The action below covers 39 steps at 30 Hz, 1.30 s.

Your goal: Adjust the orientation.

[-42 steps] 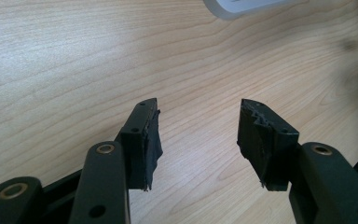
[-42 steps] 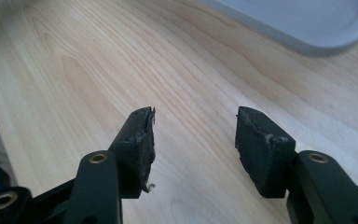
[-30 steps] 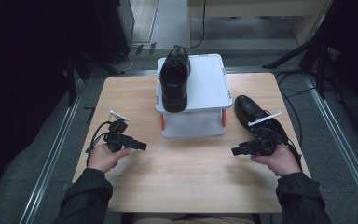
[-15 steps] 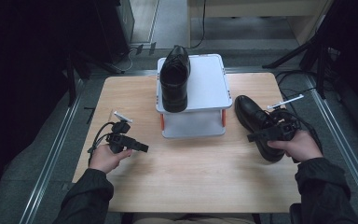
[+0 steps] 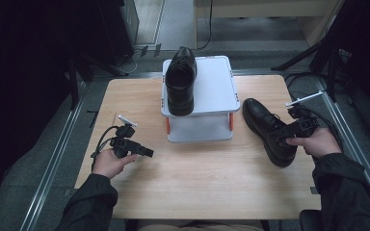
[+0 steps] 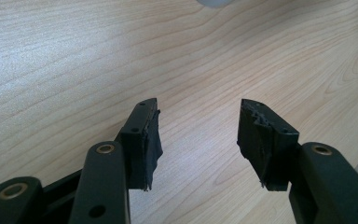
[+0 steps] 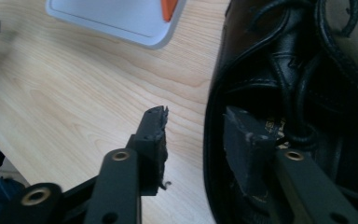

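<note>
On the desk's right side, we are closing the right claw (image 5: 280, 137) around the black shoe's (image 5: 266, 129) collar.

We are straddling its wall, not yet pinching; the left claw (image 6: 198, 135) is waiting wide. Next comes squeezing firmly, then lifting toward the rack (image 5: 212, 91).

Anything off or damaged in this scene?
The pads on the left gripper look frayed, torn at the edges. One shoe sits on the rack; the other shoe is on the table, so the pair is split.

Glossy black leather shoe (image 5: 269, 131), matt wooden table (image 5: 212, 178).
</note>
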### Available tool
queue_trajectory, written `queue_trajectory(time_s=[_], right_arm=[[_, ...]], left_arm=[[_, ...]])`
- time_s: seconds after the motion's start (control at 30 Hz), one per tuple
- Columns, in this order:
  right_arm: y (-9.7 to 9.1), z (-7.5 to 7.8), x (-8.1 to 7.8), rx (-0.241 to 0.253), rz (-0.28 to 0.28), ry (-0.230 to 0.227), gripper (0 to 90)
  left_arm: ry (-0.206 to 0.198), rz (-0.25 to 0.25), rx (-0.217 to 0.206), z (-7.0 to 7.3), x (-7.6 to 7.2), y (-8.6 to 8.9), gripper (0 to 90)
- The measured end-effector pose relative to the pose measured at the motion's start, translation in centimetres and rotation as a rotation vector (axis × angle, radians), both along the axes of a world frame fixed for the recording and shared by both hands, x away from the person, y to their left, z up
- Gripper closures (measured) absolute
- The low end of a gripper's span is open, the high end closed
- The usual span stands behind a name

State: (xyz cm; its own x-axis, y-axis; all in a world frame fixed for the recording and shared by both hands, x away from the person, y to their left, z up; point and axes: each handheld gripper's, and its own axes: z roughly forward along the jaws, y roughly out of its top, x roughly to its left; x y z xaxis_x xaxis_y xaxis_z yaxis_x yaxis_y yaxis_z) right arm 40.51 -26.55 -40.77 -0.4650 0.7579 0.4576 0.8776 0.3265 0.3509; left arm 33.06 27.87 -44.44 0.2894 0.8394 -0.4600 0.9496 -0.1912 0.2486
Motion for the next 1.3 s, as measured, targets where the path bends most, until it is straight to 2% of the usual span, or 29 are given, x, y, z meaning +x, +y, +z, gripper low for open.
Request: queue_trajectory(time_s=[0.13,0.23,0.3,0.43,0.6,0.7,1.07,1.17,1.3], right_arm=[[0.5,-0.6,0.8,-0.003,-0.013,0.038,71.3],[0.9,-0.9,1.3,-0.028,-0.049,0.061,82.5],[1.0,-1.0,1.5,-0.03,-0.067,0.081,84.2],[1.4,-0.9,1.8,-0.028,-0.082,0.098,85.0],[2.9,-0.7,2.2,-0.032,-0.097,0.101,84.8],[3.4,-0.8,2.5,-0.017,-0.104,0.117,84.6],[4.0,-0.9,2.6,-0.006,-0.13,0.124,83.0],[3.9,-0.9,2.6,-0.012,-0.113,0.11,80.0],[3.4,-0.6,2.5,0.001,-0.12,0.119,76.3]], left_arm=[[0.006,0.006,0.002,-0.1,0.0,0.0,48.0],[0.008,0.005,0.002,-0.1,0.0,0.1,48.1],[0.006,0.003,0.004,-0.1,-0.1,0.1,48.3],[0.007,0.003,0.002,-0.1,0.0,0.1,48.4],[0.004,0.0,0.001,-0.1,-0.1,0.1,48.5],[0.003,-0.001,0.002,-0.1,-0.1,0.1,48.5],[0.008,-0.008,0.005,-0.2,-0.1,0.0,48.5],[0.011,-0.012,0.005,-0.2,-0.1,0.0,48.0],[0.009,-0.013,0.003,-0.2,-0.1,0.2,48.0]])
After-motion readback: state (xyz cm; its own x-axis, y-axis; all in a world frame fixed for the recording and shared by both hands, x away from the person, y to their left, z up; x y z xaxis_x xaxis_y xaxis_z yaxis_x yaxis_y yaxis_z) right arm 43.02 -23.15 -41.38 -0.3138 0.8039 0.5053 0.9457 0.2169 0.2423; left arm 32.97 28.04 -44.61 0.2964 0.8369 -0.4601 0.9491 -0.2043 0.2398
